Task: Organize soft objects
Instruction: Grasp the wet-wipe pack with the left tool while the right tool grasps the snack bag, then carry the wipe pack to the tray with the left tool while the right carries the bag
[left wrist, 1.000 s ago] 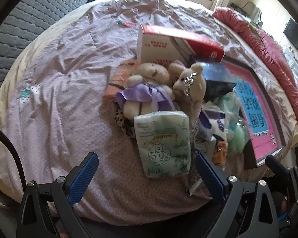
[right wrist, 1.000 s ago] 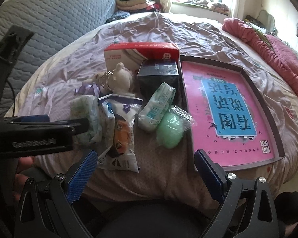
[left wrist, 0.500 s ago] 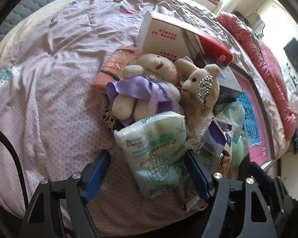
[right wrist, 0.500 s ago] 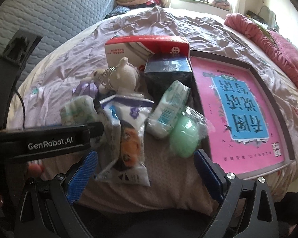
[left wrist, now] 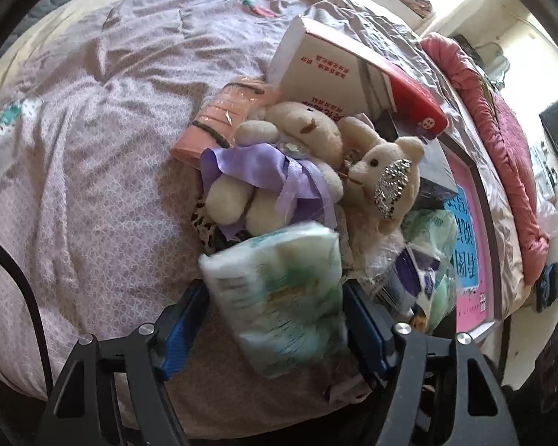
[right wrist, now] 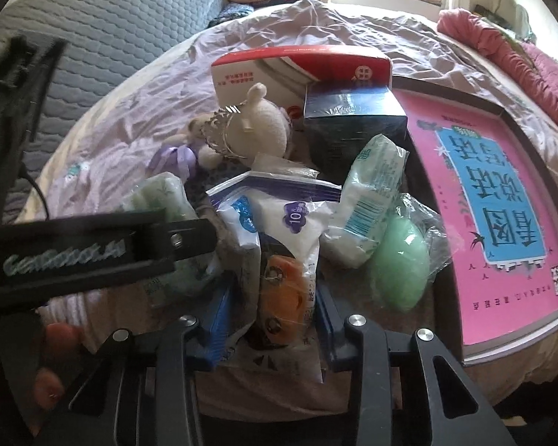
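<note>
A pile of soft things lies on the bed. In the left wrist view my left gripper (left wrist: 275, 319) is shut on a green-and-white tissue pack (left wrist: 282, 293), tilted and blurred. Behind it lie a cream bear with a purple ribbon (left wrist: 275, 171) and a small bear with a silver crown (left wrist: 387, 178). In the right wrist view my right gripper (right wrist: 273, 308) is shut on a clear plastic bag with a white, purple and orange pack (right wrist: 279, 260). Beside it lie a second tissue pack (right wrist: 368, 200) and a green soft ball in plastic (right wrist: 398, 264).
A red-and-white box (right wrist: 301, 70), a dark blue box (right wrist: 353, 119) and a pink-and-blue flat tray box (right wrist: 494, 200) lie behind and right of the pile. A pink packet (left wrist: 223, 119) lies by the bears. A red quilt (left wrist: 502, 141) lines the bed's right edge.
Both grippers have moved forward into the pile and shut: the left on the green tissue pack, which tilted, the right on the clear plastic bag.
</note>
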The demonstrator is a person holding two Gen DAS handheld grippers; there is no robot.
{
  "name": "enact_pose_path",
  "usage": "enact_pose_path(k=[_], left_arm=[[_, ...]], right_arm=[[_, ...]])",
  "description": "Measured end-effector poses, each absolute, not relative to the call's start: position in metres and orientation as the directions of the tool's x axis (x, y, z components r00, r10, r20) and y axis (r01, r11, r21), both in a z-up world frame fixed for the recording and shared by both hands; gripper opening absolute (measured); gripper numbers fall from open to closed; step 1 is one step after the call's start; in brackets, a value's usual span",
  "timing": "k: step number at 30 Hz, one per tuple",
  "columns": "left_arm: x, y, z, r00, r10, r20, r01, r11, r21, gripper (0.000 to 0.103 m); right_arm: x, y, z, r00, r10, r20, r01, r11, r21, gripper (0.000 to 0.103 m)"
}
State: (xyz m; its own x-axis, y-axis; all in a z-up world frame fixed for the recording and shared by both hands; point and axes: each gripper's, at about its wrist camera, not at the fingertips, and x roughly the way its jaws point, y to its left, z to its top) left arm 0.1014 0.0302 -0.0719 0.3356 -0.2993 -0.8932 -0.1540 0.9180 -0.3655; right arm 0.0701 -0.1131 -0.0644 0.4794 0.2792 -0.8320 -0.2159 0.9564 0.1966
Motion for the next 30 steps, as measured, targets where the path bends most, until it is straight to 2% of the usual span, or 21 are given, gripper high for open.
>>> enact_pose_path(k=[1, 2, 6, 19, 30], left_arm=[[0.102, 0.03, -0.072, 0.343, -0.313, -0.886, -0.157, 0.91, -0.383, 0.068], [0.102, 0.031, -0.073, 0.348, -0.323, -0.88, -0.159, 0.905, -0.395, 0.057], [0.101, 0.029, -0.077, 0.343, -0.333, -0.878, -0.153, 0.903, -0.402, 0.05], [0.069, 0.027, -0.045, 0.409, -0.323, -0.854, -0.067, 0.922, -0.381, 0.049], [0.057, -0.008, 0.003, 0.457, -0.322, -0.829, 0.044, 0.939, -0.341, 0.048]], right_arm=[[0.07, -0.115, -0.063, 0.483, 0.285, -0.828, -0.216, 0.955, 0.203, 0.04], [0.069, -0.118, -0.062, 0.487, 0.291, -0.823, -0.215, 0.954, 0.21, 0.04], [0.064, -0.126, -0.055, 0.502, 0.327, -0.801, -0.225, 0.943, 0.244, 0.039], [0.045, -0.149, -0.031, 0.567, 0.35, -0.745, -0.218, 0.937, 0.274, 0.038], [0.035, -0.205, -0.01, 0.643, 0.298, -0.706, -0.118, 0.949, 0.292, 0.038]])
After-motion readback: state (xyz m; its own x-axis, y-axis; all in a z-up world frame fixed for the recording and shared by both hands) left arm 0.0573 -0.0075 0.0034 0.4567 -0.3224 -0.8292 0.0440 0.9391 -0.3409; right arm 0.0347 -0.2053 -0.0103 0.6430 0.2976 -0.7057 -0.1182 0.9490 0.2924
